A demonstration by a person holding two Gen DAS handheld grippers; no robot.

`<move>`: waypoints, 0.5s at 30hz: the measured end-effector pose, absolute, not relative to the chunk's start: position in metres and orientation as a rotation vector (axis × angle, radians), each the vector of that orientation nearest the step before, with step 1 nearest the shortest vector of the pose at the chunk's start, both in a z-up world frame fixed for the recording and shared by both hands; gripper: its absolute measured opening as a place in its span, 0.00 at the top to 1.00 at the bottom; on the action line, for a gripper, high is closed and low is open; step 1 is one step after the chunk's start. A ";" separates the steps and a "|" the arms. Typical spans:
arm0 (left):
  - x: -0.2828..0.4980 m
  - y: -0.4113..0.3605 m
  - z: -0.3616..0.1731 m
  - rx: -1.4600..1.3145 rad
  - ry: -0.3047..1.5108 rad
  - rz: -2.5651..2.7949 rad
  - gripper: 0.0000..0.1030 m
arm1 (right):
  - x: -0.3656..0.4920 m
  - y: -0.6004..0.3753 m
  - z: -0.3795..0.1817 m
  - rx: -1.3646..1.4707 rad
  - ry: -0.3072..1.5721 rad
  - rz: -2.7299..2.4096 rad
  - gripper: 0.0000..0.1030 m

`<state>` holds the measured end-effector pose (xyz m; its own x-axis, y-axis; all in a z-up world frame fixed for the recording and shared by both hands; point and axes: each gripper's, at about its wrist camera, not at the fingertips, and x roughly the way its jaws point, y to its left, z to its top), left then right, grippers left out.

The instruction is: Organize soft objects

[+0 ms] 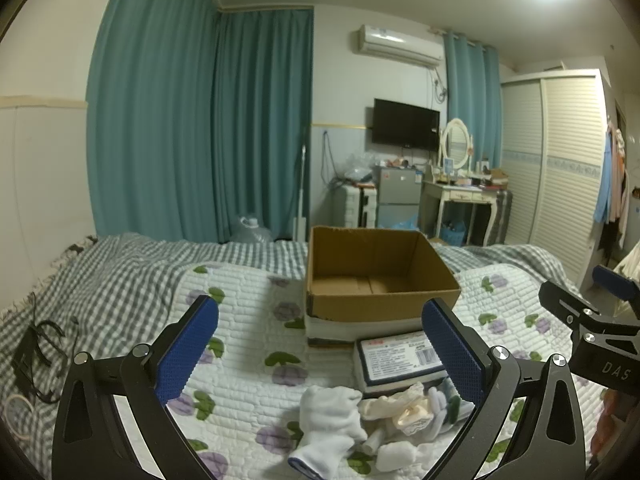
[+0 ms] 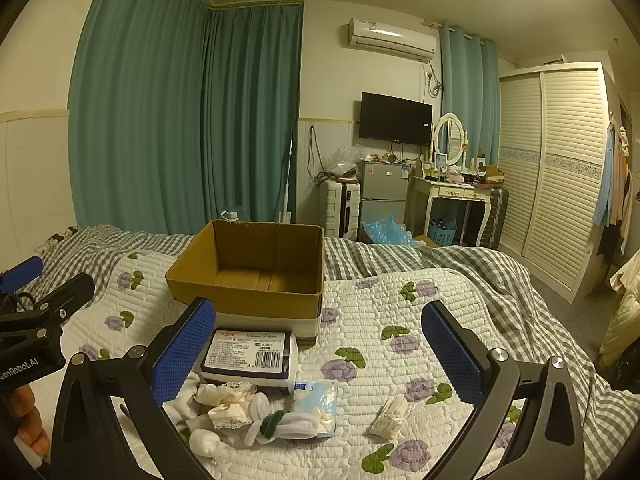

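Observation:
An empty open cardboard box (image 1: 380, 276) (image 2: 256, 268) stands on the quilted flower bedspread. In front of it lies a tissue pack with a barcode label (image 1: 396, 356) (image 2: 250, 354). A pile of white and cream socks (image 1: 344, 420) (image 2: 228, 408) lies nearest me. A pale blue packet (image 2: 318, 400) and a small cream wrapped item (image 2: 390, 418) lie to the pile's right. My left gripper (image 1: 320, 344) is open above the socks. My right gripper (image 2: 318, 344) is open above the packet. Both are empty.
The bed has a grey checked sheet (image 1: 120, 276) under the bedspread. Black cables (image 1: 36, 356) lie at its left edge. Teal curtains, a small fridge (image 2: 380, 192), a dressing table (image 2: 456, 196) and a white wardrobe (image 2: 560, 168) stand beyond the bed.

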<state>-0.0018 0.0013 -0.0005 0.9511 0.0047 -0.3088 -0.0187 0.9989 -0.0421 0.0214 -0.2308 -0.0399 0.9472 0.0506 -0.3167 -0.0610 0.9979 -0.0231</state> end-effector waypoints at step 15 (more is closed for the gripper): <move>-0.002 0.001 -0.001 -0.044 0.314 0.012 0.00 | 0.021 -0.231 -0.042 -0.032 0.323 0.057 0.00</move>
